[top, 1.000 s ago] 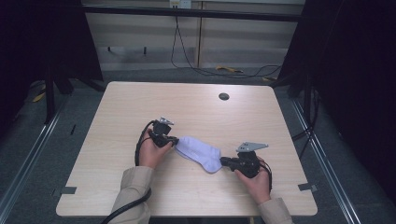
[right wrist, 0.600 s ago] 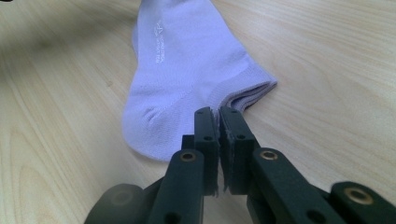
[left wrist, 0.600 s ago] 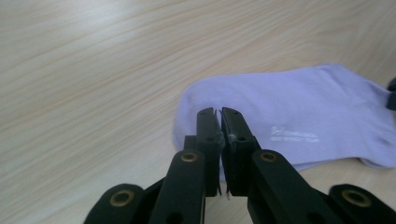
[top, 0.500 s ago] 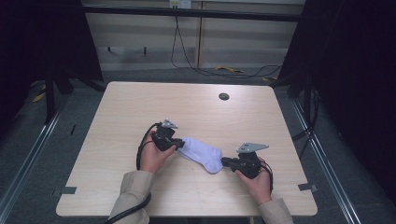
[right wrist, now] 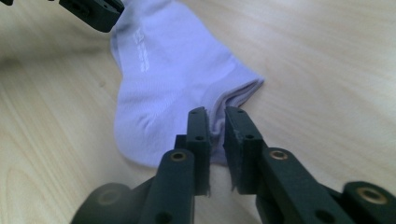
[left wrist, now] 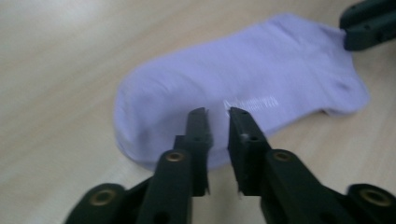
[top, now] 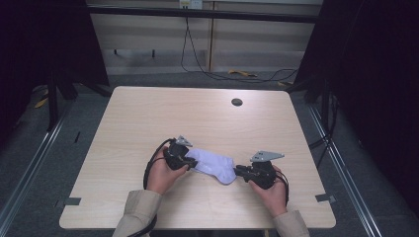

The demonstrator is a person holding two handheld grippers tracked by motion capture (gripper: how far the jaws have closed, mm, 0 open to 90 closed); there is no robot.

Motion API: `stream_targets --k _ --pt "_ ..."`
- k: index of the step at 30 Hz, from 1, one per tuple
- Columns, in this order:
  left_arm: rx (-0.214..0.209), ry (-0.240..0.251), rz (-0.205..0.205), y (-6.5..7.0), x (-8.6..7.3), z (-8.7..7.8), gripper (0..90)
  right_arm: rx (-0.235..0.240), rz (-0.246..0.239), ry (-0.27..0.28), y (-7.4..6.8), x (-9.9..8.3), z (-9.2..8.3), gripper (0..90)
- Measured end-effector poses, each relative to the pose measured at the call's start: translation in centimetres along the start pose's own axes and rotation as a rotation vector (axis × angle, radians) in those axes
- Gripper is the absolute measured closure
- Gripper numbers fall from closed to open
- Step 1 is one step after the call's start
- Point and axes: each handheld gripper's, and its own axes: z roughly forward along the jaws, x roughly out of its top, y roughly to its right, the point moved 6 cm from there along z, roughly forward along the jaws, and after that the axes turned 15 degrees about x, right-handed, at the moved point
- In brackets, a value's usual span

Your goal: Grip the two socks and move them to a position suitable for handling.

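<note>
— black jaws first: left gripper (left wrist: pixel 217 112) set narrow, a slim gap between the tips, poised over the toe end of the pale lilac sock (left wrist: pixel 243 79). no fabric lifted or bunched between them, so apparently gripping nothing.
— and the right gripper (right wrist: pixel 215 112)?
— narrow too, tips right at the open cuff. a bit of cuff fabric visible in the gap (pinched or merely lying behind it, impossible to tell).
— position of the sock?
— flat on the wooden table (top: pixel 197 118), near the person's edge, slightly slanted, laid out between the two grippers. toe toward the left hand (top: pixel 163 173), cuff and heel toward the right hand (top: pixel 272 190). faint lettering along one side.
— anything else on the tabletop?
— just a small dark round hole (top: pixel 236 102) near the back edge, well apart from the work.
— progress, then?
— judging by the layout: sock lying lengthwise and mostly smooth, one tool at each end, so probably early in a fold or a straightening. left to do, by the look of it: closing properly on toe and cuff, then bringing one end over the other. no fold made yet.
</note>
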Motion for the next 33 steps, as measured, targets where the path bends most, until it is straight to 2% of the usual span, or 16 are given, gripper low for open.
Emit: stream_targets --k 1,3,7,8,9,11,13,16,19,20,21,24,25,26,30,33 --pt "-0.01 -0.005 -0.014 0.1 -0.1 0.2 76.2 -0.001 -0.004 0.014 -0.1 0.3 -0.1 76.1" --pt "-0.012 -0.047 0.015 0.6 -0.8 0.8 74.7 -0.013 -0.021 0.027 -0.4 0.8 -0.2 70.5" --pt "-0.086 -0.073 0.02 1.5 -1.2 0.6 76.1 0.0 -0.057 0.036 -1.3 1.2 0.4 61.5" --pt "-0.086 -0.073 0.02 1.5 -1.2 0.6 75.0 0.01 -0.062 0.027 -1.5 1.1 0.7 59.8" --pt "-0.086 -0.044 0.028 1.4 -0.9 -0.1 73.1 0.014 -0.076 0.018 -1.7 1.0 0.9 58.0" --pt "-0.047 0.015 0.001 0.5 -0.2 -0.9 67.7 0.011 -0.096 0.002 -2.0 0.8 1.0 56.9" --pt "0.013 0.054 -0.05 -0.9 0.3 -1.3 63.7 0.006 -0.11 0.003 -2.1 0.8 1.0 55.4" --pt "0.141 0.059 -0.053 -2.6 0.5 -0.5 49.1 -0.001 -0.108 0.005 -1.9 0.9 1.1 55.3" --pt "0.124 0.063 -0.08 -2.5 0.6 0.3 47.5 -0.005 -0.118 0.003 -1.7 1.2 1.3 56.7" --pt "0.142 0.032 -0.059 -2.3 0.5 0.9 47.9 0.0 -0.122 -0.002 -1.6 1.4 1.6 58.9" --pt "0.134 0.033 -0.07 -2.1 0.5 1.2 48.5 0.004 -0.132 -0.014 -1.5 1.5 1.8 61.2" --pt "0.165 -0.017 -0.043 -1.9 0.0 1.6 50.3 0.019 -0.146 -0.024 -1.6 1.8 2.5 65.7" --pt "0.162 -0.041 -0.029 -1.8 -0.3 1.8 50.3 0.023 -0.152 -0.021 -1.7 2.0 2.7 67.9" --pt "0.151 -0.049 -0.037 -1.6 -0.6 2.0 50.4 0.024 -0.153 -0.018 -1.8 2.2 2.9 69.7" --pt "0.133 -0.06 -0.028 -1.5 -0.9 1.6 51.2 0.033 -0.154 -0.01 -2.0 2.6 3.7 72.8" --pt "0.133 -0.047 -0.077 -1.9 -1.0 1.1 45.8 0.033 -0.154 -0.007 -2.2 2.9 4.2 73.2"
